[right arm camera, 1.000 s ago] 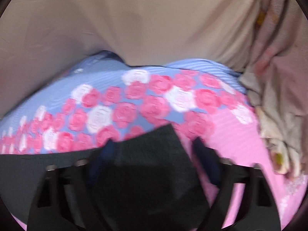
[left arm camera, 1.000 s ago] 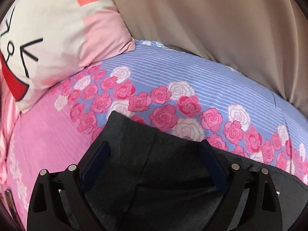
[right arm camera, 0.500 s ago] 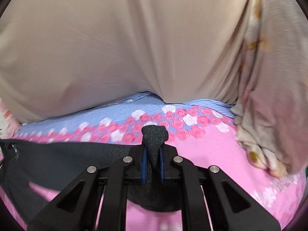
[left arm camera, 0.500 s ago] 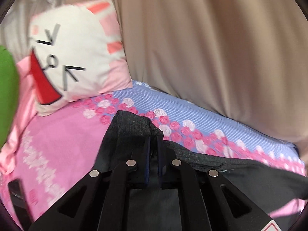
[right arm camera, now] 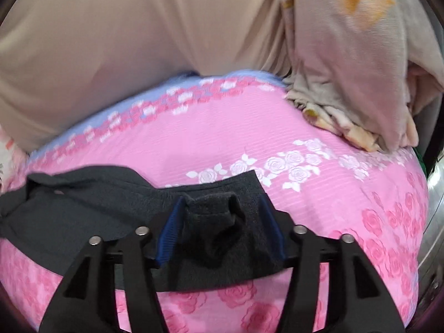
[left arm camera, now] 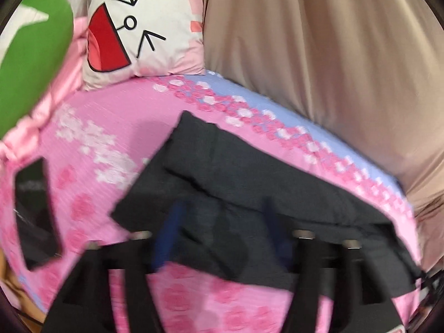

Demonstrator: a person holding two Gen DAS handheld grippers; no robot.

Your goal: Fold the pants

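Pants [left arm camera: 249, 183] near phone [left arm camera: 36, 213], pillow [left arm camera: 141, 25].

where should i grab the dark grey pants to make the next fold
Take the dark grey pants at the two corners of their near edge, one gripper each, coming from the near side. They lie flat as a long band across the pink rose-print bedsheet, and that edge lies free. Both the left gripper and right gripper are open above it.
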